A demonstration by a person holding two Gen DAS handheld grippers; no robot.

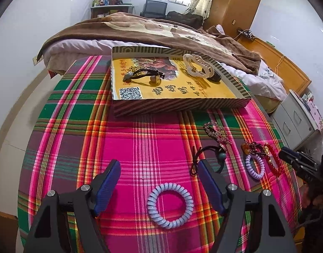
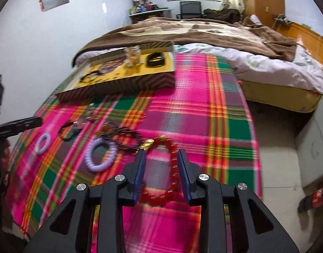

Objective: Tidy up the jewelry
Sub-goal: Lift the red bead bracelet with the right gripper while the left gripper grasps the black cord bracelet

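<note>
Right tool (image 2: 160,155): jaws partly apart, straddling the near arc of the red bead bracelet (image 2: 172,168), one pad to each side of the bead string, nothing clamped as far as the blur allows. Bracelet flat on the plaid counter (image 2: 203,109), long axis running forward and away from the tool, gold charm (image 2: 149,143) at the far left end. Just left of it: lilac coil hair tie (image 2: 100,155) and a dark beaded bracelet (image 2: 127,138), close enough to snag.

Left tool (image 1: 159,172): jaws wide, empty, over the blue coil hair tie (image 1: 170,205), which lies between and slightly nearer than the pads. Right tool nearer the red beads; left nearer the blue coil.

Striped box (image 1: 182,106) at the counter's far edge, already holding a white hair claw (image 1: 198,65) and a black cord piece (image 1: 145,74).

Right view motion-blurred; bead contact with the pads unclear.
</note>
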